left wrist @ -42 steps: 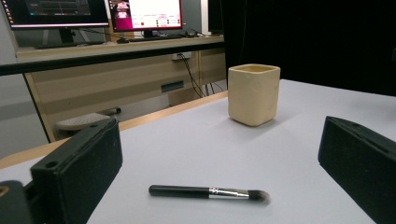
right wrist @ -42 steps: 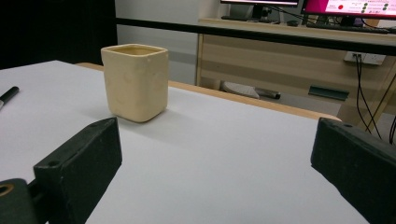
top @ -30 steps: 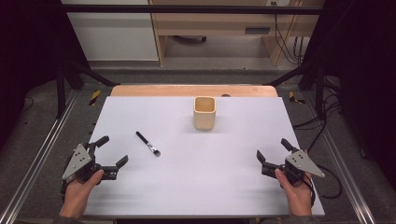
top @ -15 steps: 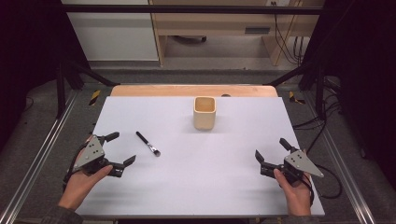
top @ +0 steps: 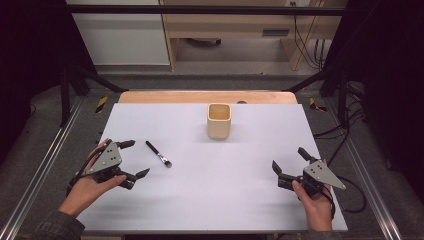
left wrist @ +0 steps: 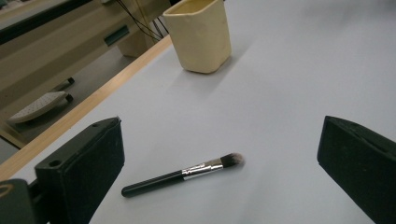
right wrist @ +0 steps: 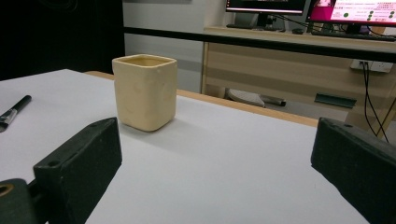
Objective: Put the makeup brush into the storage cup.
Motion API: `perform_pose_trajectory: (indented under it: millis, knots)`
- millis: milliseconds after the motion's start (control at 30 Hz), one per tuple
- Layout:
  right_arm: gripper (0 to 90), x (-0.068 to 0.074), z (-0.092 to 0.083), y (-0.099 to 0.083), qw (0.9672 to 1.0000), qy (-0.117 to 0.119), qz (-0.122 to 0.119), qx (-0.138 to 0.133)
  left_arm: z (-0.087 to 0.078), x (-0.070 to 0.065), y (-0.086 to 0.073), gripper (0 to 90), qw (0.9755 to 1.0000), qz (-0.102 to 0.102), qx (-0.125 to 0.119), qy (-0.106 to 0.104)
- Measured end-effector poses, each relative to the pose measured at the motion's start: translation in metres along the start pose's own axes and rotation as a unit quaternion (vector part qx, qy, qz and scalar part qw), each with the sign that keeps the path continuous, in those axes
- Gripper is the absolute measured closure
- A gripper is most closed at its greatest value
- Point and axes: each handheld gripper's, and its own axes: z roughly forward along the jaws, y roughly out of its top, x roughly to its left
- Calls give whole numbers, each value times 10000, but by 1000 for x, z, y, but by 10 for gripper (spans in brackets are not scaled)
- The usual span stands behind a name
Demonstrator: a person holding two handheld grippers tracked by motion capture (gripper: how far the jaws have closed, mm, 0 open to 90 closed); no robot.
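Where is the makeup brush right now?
In the high view, the makeup brush lies flat on the white table, left of centre, just beyond the open left gripper.

From high above the near edge we look forward and down over the whole tabletop (top: 250,200). Both tongs' cameras sit low and close to it, each seeing the cream cup (left wrist: 200,35): upper centre from the left, left of centre from the right.

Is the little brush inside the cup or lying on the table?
Lying flat on the table: the makeup brush is apart from the upright cup.
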Motion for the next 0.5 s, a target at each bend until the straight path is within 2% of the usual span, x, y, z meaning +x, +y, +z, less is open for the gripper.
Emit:
perform_pose_trajectory:
  millis: [167, 267, 433, 500]
  knots:
    - [23, 0, 0, 0, 10000, 20, 2, -8, 7, 3, 10, 11, 9994, 192, 230, -163]
    - [23, 0, 0, 0, 10000, 18, 13, -14, 13, 6, 18, 11, 9983, 347, 399, -261]
    - [23, -1, -1, 0, 10000, 1, 48, -44, 22, 12, 29, 12, 9945, 632, 707, -436]
    - [23, -1, 0, 0, 10000, 15, 48, -45, 26, 14, 33, 33, 9917, 772, 864, -555]
